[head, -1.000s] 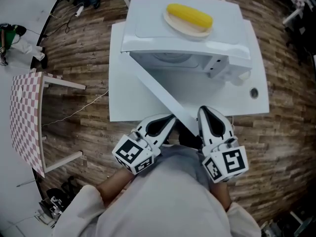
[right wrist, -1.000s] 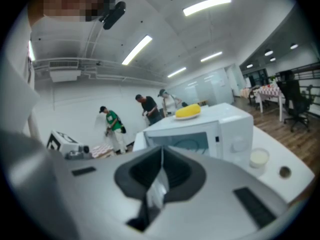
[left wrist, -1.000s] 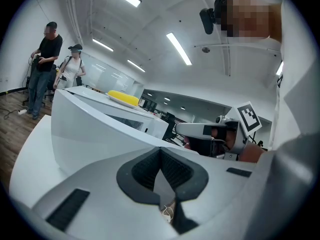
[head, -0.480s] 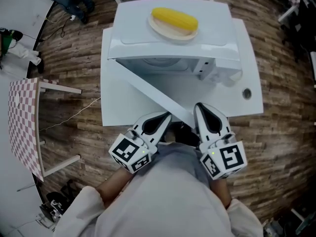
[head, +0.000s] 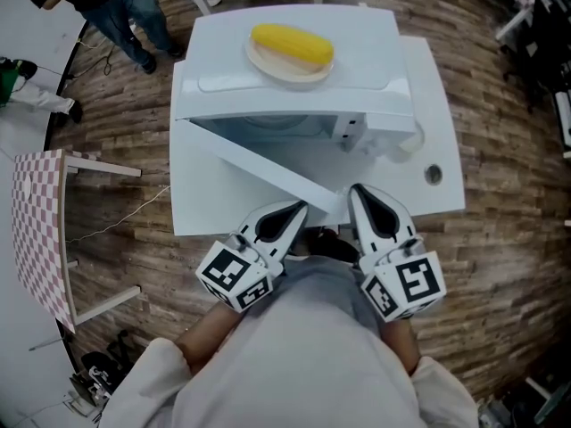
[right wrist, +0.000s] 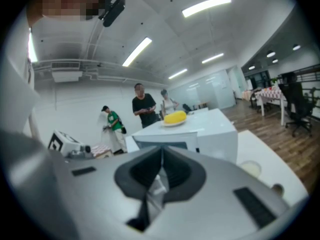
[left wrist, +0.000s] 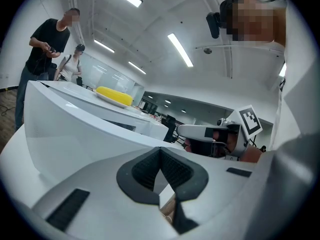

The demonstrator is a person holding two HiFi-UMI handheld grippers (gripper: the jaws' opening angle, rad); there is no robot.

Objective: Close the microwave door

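The open microwave door (head: 259, 161) ends between the left gripper (head: 299, 209) and right gripper (head: 357, 194), both with jaws together, at the table's (head: 406, 172) near edge.

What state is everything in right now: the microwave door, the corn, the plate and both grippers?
microwave door: open, swung out toward the person.
corn: lying on the plate.
plate: on top of the microwave, holding the corn.
left gripper: fingers together, nothing between them.
right gripper: fingers together, nothing between them.
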